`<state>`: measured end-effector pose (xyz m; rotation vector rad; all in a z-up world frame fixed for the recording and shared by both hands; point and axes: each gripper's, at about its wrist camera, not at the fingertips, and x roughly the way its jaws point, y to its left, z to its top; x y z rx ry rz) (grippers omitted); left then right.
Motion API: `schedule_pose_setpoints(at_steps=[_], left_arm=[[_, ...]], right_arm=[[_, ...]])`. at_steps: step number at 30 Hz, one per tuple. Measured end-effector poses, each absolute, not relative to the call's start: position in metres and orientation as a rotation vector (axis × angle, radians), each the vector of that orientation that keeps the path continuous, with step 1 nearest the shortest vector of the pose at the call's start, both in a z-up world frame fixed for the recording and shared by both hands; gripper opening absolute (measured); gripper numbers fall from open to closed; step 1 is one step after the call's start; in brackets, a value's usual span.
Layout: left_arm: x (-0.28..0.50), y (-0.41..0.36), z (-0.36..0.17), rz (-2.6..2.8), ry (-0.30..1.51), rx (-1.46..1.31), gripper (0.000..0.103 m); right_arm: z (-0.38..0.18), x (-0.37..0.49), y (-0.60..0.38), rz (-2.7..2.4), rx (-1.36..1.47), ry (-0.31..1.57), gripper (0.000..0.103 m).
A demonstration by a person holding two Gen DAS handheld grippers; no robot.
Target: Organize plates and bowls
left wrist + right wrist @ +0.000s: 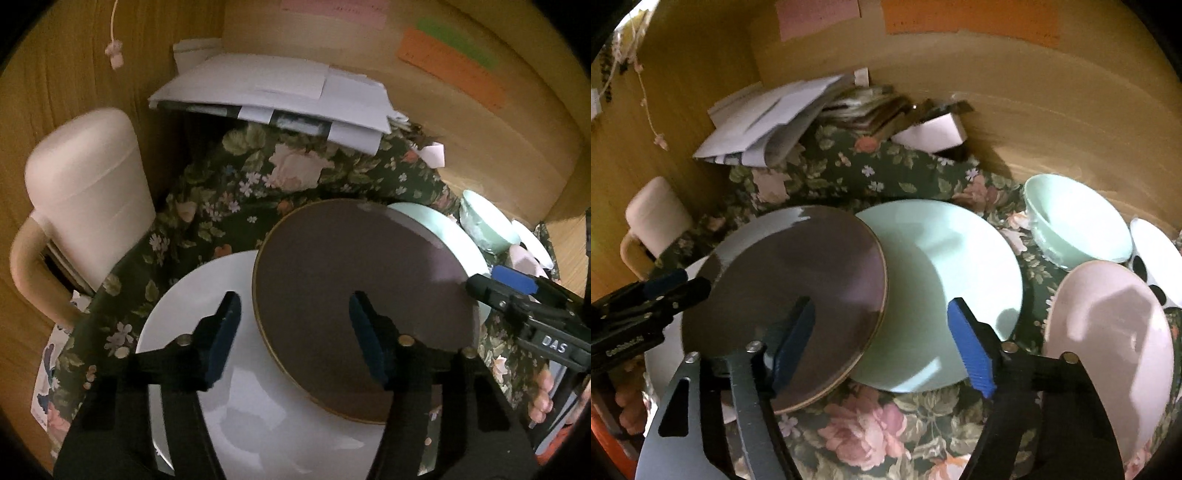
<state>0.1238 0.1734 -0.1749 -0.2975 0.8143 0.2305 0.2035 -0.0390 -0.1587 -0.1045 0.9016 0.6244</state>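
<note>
A dark brown plate (354, 306) (798, 295) with a gold rim lies tilted, overlapping a white plate (258, 398) on its left and a mint green plate (945, 295) (443, 236) on its right. My left gripper (291, 332) is open above the white and brown plates, empty. My right gripper (882, 343) is open, its fingers straddling the brown plate's right edge and the mint plate. A mint bowl (1075, 221) (487, 221) and a pink plate (1108, 339) sit to the right.
A floral tablecloth (868, 435) covers the table. A stack of papers (273, 96) lies at the back by the wooden wall. A cream chair (85, 192) stands at the left. A white dish with dark spots (1156, 262) sits at the far right.
</note>
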Motion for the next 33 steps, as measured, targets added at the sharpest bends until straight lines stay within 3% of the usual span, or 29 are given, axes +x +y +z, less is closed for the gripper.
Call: schedule_pose_setpoints(at_steps=[4, 9, 17, 33], left_arm=[[0.126, 0.178, -0.178, 0.218, 0.836, -0.306, 0.050], [0.129, 0.186, -0.184, 0.200, 0.867, -0.339, 0.037], [0.131, 0.188, -0.188, 0.179, 0.883, -0.359, 0.030], [0.137, 0.181, -0.181, 0.154, 0.872, -0.303, 0.030]], right_arm=[[-0.166, 0.209, -0.033, 0.633, -0.112, 0.918, 0.057], [-0.176, 0.216, -0.024, 0.649, -0.112, 0.946, 0.041], [-0.181, 0.224, -0.014, 0.679, -0.102, 0.978, 0.031], [-0.187, 0.236, -0.026, 0.713, -0.024, 1.067, 0.031]])
